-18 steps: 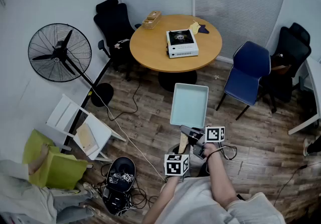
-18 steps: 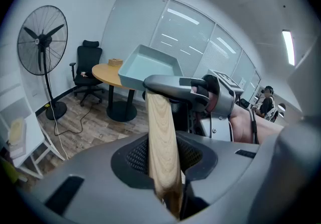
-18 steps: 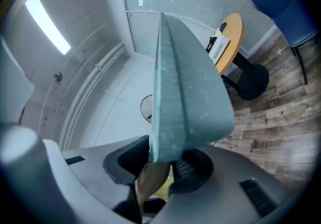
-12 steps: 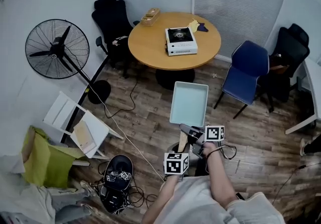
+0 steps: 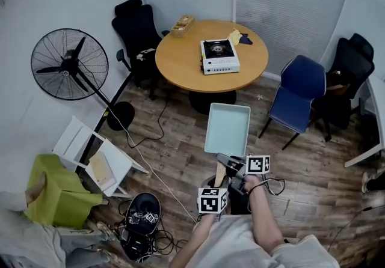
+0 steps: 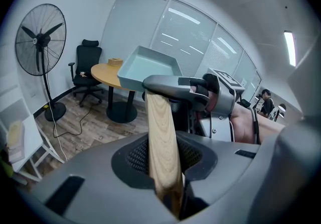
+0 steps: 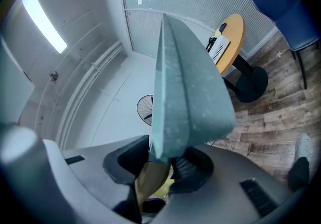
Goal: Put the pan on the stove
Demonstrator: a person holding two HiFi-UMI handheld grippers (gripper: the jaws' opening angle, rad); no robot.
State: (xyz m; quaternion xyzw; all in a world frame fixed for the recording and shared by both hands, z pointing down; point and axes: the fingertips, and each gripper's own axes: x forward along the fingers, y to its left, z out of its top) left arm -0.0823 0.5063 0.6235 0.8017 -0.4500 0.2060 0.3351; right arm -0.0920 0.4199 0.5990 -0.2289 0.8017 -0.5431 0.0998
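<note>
I hold a pale teal rectangular pan (image 5: 227, 128) level above the wood floor, short of the round table (image 5: 180, 59). Its wooden handle (image 5: 220, 172) points back toward me. My left gripper (image 5: 219, 181) is shut on the handle's end, and the wood (image 6: 163, 142) runs between its jaws. My right gripper (image 5: 233, 170) is shut on the handle close to the pan. In the right gripper view the pan (image 7: 188, 92) stands edge-on above the jaws. The white single-burner stove (image 5: 219, 56) sits on the table, with nothing on its burner.
A wooden box (image 5: 181, 22) and a yellow cloth (image 5: 234, 36) also lie on the table. A blue chair (image 5: 298, 89) stands right of it, black chairs (image 5: 137, 26) to the left. A standing fan (image 5: 69, 65), a white folding frame (image 5: 99, 158) and a cable-tangled black bag (image 5: 143, 213) occupy the left floor.
The view sways slightly. The pan stays in both grippers in the same pose, still about as far from the table.
</note>
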